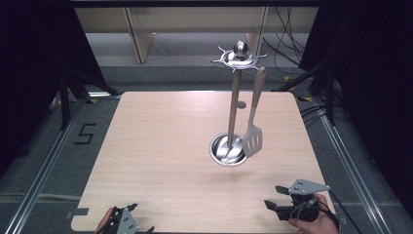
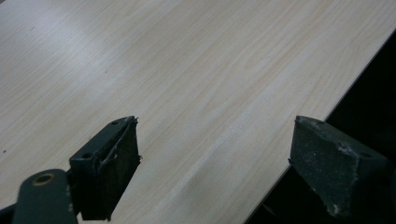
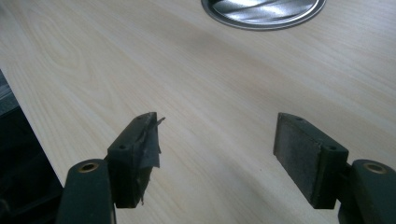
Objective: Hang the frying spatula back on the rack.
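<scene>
A steel utensil stand rises from a round steel base on the pale wooden table, right of centre. From its hooked top ring hangs a slotted spatula with a pale handle. My right gripper sits low at the table's near right corner, held in a hand, jaws open and empty. Its own view has the base's rim ahead of the open gripper. My left gripper rests at the near left edge, open over bare wood.
Black curtains flank the table on both sides. Metal floor rails run along the left and right. Cables lie on the floor behind the table, near wooden furniture legs. The table's edge passes under the left gripper.
</scene>
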